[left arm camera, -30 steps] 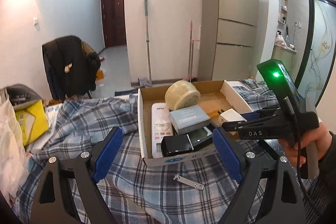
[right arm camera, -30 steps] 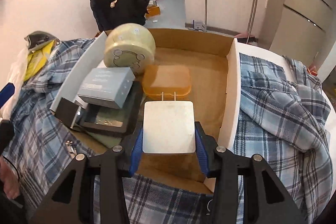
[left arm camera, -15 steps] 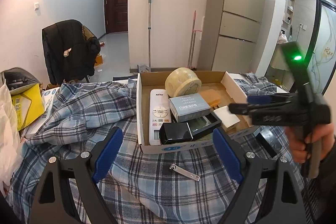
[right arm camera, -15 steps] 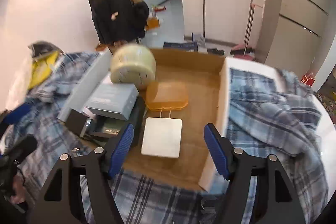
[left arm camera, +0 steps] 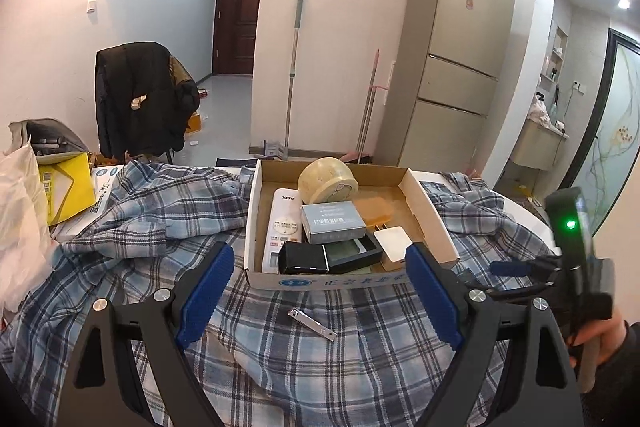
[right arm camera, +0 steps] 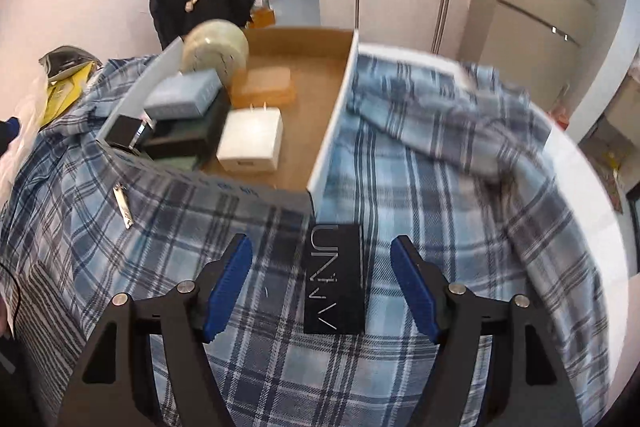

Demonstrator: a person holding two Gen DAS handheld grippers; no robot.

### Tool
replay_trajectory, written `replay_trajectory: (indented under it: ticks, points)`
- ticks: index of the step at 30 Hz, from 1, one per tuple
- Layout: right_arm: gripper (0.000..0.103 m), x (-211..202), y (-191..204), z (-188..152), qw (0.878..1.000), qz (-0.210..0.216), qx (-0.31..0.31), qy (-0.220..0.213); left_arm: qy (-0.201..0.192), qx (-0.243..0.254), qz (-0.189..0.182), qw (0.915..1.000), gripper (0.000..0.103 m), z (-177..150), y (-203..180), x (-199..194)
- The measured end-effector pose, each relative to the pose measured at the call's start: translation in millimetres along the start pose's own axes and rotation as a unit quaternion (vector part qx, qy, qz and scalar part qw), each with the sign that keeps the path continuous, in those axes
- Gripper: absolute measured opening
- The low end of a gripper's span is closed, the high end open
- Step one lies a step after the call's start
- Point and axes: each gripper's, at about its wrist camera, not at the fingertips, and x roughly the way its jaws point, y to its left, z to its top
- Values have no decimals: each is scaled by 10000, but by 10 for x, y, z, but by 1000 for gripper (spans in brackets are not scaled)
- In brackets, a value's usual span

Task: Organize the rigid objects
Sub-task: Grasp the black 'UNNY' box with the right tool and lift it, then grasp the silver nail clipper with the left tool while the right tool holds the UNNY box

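A cardboard box [left arm camera: 252, 227] on a plaid cloth holds a white remote [left arm camera: 282, 227], a tape roll [left arm camera: 326, 179], a grey box [left arm camera: 332, 223], black cases [left arm camera: 304, 259] and a white charger [left arm camera: 394, 243]. The charger also shows in the right wrist view [right arm camera: 252, 145]. My left gripper [left arm camera: 320, 291] is open above a metal nail clipper [left arm camera: 311, 319] in front of the box. My right gripper [right arm camera: 322, 291] is open, with a flat black box [right arm camera: 334, 283] lying between its fingers, just outside the cardboard box corner [right arm camera: 312, 187]. The right gripper shows at the right in the left wrist view [left arm camera: 520, 269].
The plaid cloth [right arm camera: 460, 207] covers the white table [right arm camera: 592, 187]. Yellow packaging [left arm camera: 68, 183] and a white bag [left arm camera: 20, 227] lie at the left. A chair with a black jacket [left arm camera: 136, 103], a mop [left arm camera: 294, 75] and a fridge [left arm camera: 456, 55] stand behind.
My right gripper let go of the white charger inside the cardboard box, opened, and drew back over the black box on the cloth. My left gripper pulled back a little.
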Motion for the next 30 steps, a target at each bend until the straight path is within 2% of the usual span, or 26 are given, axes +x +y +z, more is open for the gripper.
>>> replay_trajectory:
  ticks: [4,7,8,10,13,15,17,19,20,22,24,26,28,30]
  points:
    - [66,131,-91,-28,9997,54,161,157,-4,-19,60,10000,89,-7,4,-51]
    - [49,200,-122,-37,9996,-32,152,224,14,-36,83,10000,89,-2,13,-64]
    - [41,223,-118,-43,9995,-41,167,278,20,-42,91,9999,89,2,13,-64]
    - [32,221,-96,-61,9997,-113,95,210,31,-67,73,9999,89,21,3,-60]
    - [32,191,-82,-74,9996,-150,40,239,27,-65,39,10000,89,53,-28,-57]
    - [32,107,-123,-78,9997,-30,140,177,26,-41,28,10000,89,73,-49,-66]
    - [32,-3,-165,-73,9998,18,195,104,118,-3,173,9998,89,85,-61,-48]
    - [32,-121,-172,-55,9999,-18,164,-8,503,106,747,9959,89,93,-80,80]
    - [33,-175,-174,-46,9999,-54,142,-77,735,64,825,9939,89,82,-61,172]
    - [33,-264,-159,-46,9997,-108,105,-211,1106,-172,675,9914,89,38,0,342]
    - [33,-315,-117,-72,9993,-133,34,-338,1485,-487,554,9862,81,-18,66,513]
    - [33,-317,-69,-103,9993,-76,-23,-375,1826,-782,458,9790,71,-79,116,707]
    - [33,-282,-24,-125,9995,45,-57,-319,2094,-1156,407,9701,67,-157,194,882]
    - [32,-236,17,-148,9995,157,-88,-272,2251,-1445,443,9625,67,-229,253,1011]
